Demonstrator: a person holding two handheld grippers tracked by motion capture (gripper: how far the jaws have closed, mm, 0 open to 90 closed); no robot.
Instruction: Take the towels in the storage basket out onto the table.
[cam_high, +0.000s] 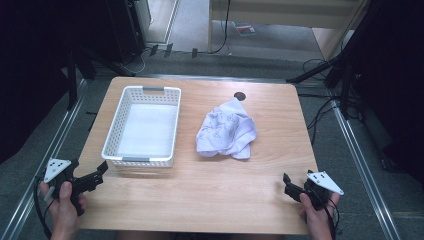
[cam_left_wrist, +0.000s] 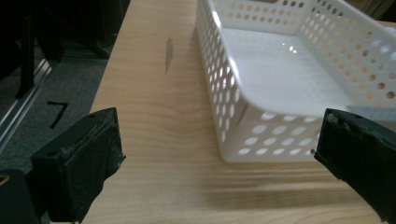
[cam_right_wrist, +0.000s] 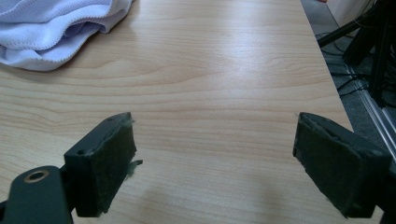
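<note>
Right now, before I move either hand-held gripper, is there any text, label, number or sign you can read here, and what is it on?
"7": a black mark shaped like this digit on the grey floor left of the table, in the left gripper view.
Cloth: a faint printed pattern, too small to read.
Flat item on the far floor: too blurred to read.
Basket: no label visible.

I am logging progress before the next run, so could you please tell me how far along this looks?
Nothing looks done: the white perforated basket is empty and the crumpled pale cloth lies on the wooden table beside it. Nothing is in hand; the left gripper and right gripper rest open at the near corners. If the cloth belongs in the basket, that whole move remains.
</note>
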